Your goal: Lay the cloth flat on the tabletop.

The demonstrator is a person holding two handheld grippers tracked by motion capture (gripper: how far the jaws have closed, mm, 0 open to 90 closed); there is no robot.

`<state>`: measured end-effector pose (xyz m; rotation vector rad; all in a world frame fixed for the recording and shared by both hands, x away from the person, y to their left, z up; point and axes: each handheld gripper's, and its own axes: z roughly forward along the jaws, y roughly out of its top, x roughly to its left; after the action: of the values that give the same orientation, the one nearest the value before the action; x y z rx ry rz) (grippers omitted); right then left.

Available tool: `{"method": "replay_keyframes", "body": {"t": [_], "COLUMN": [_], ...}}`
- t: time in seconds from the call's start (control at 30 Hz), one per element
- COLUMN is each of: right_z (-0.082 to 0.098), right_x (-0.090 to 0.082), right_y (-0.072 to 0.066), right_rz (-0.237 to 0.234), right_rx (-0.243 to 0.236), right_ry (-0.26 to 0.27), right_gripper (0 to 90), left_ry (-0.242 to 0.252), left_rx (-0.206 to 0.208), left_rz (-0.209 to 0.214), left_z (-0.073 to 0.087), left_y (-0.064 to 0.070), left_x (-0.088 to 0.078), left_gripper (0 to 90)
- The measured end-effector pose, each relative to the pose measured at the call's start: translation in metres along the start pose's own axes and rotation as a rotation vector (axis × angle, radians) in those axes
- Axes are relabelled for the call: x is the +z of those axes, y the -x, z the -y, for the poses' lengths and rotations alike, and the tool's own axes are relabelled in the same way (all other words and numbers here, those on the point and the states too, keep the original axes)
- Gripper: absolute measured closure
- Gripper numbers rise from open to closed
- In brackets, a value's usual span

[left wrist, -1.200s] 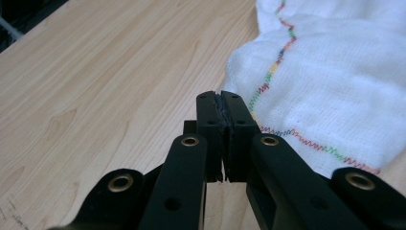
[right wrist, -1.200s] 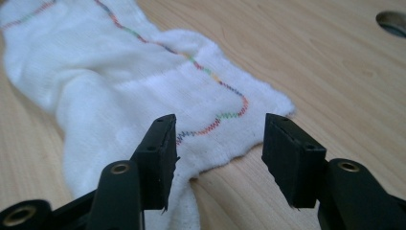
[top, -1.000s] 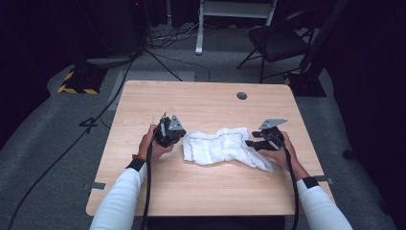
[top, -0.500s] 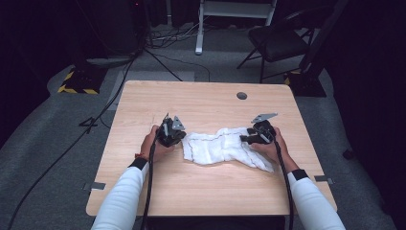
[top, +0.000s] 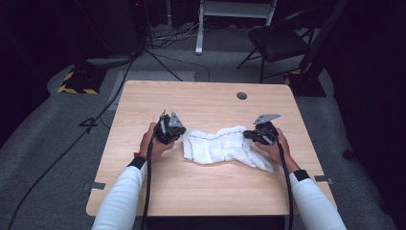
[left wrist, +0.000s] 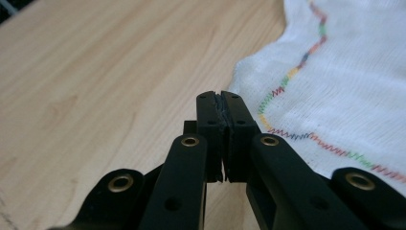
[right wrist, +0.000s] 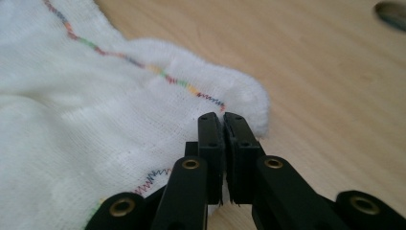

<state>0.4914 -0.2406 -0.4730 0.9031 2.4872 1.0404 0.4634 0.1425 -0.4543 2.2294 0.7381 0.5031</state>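
A crumpled white cloth (top: 220, 146) with a multicoloured zigzag stitch along its hem lies at the middle of the wooden table (top: 201, 100). My left gripper (top: 178, 133) rests at the cloth's left edge. In the left gripper view its jaws (left wrist: 221, 96) are pressed together with nothing between them, and the cloth's hem (left wrist: 306, 57) lies just to their right. My right gripper (top: 250, 134) sits at the cloth's far right corner. Its jaws (right wrist: 222, 116) are shut too, hovering over the rounded cloth corner (right wrist: 239, 96), with no fabric seen between the pads.
A round cable hole (top: 242, 95) is set in the far part of the table, also seen as a dark hole (right wrist: 392, 12). Beyond the table stand a chair (top: 277, 43), a white stand base (top: 198, 45) and floor cables (top: 110, 100).
My right gripper has moved left and slightly away from the person, onto the cloth's far right corner. The left gripper has barely shifted.
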Motion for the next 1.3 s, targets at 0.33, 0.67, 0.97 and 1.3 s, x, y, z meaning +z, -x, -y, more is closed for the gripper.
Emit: {"method": "replay_keyframes", "body": {"t": [0.33, 0.67, 0.97, 1.3], "right_z": [-0.022, -0.029, -0.026, -0.022], "right_x": [-0.079, -0.132, -0.175, -0.212], "right_y": [-0.019, -0.048, -0.075, -0.110], "right_rz": [0.077, 0.098, 0.089, 0.057], "right_rx": [-0.056, -0.122, -0.177, -0.242], "right_ry": [0.228, 0.341, 0.406, 0.461], "right_gripper": [87.3, 87.6, 87.7, 87.6], "left_ry": [0.205, 0.294, 0.340, 0.372], "left_rx": [0.033, 0.121, 0.169, 0.242], "left_rz": [-0.008, -0.021, -0.012, 0.004], "left_z": [-0.026, -0.040, -0.037, -0.039], "left_y": [0.012, 0.038, 0.059, 0.086], "left_x": [-0.058, -0.109, -0.152, -0.188], "left_gripper": [87.4, 87.5, 87.5, 87.5]}}
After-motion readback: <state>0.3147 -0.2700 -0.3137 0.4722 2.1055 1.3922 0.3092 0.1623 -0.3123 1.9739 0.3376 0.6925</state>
